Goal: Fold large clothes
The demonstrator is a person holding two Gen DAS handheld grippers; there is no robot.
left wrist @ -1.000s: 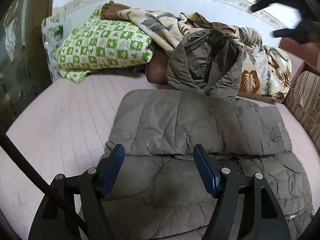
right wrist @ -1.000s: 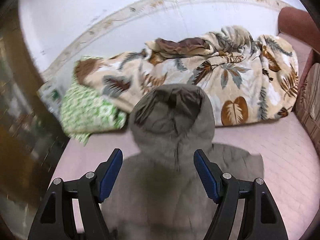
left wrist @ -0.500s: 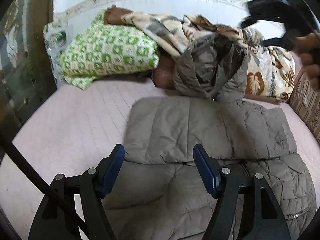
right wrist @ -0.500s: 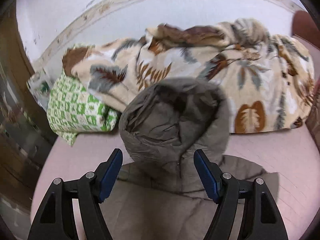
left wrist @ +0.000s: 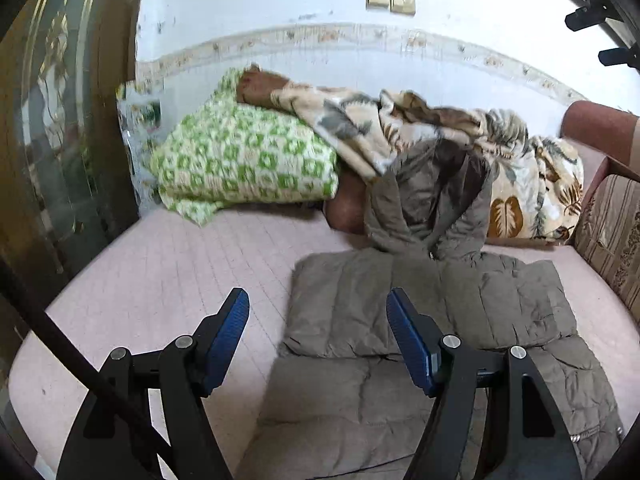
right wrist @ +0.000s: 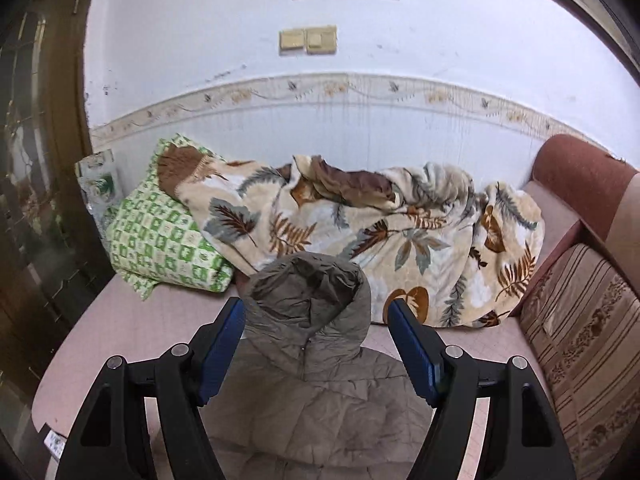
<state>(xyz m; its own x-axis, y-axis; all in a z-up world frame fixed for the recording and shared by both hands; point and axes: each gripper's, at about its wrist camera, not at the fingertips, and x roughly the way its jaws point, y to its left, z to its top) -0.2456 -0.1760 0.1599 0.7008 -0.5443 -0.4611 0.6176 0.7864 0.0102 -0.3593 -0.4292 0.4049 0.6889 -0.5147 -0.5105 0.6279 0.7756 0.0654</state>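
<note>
Jacket [left wrist: 420, 320] lying folded, lower centre, on bed [left wrist: 160, 280]. Left claw [left wrist: 318, 320] and right claw [right wrist: 316, 328] hovering released, gripping nothing.

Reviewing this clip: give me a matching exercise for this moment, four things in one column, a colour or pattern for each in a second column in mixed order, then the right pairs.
Things:
1. padded jacket
2. pillow
3. blanket
4. bed sheet

Colours or patterns:
A. pale pink
B. beige with leaf print
C. grey-brown, quilted
D. green and white checks

Right pairs: 1-C, 2-D, 3-B, 4-A
</note>
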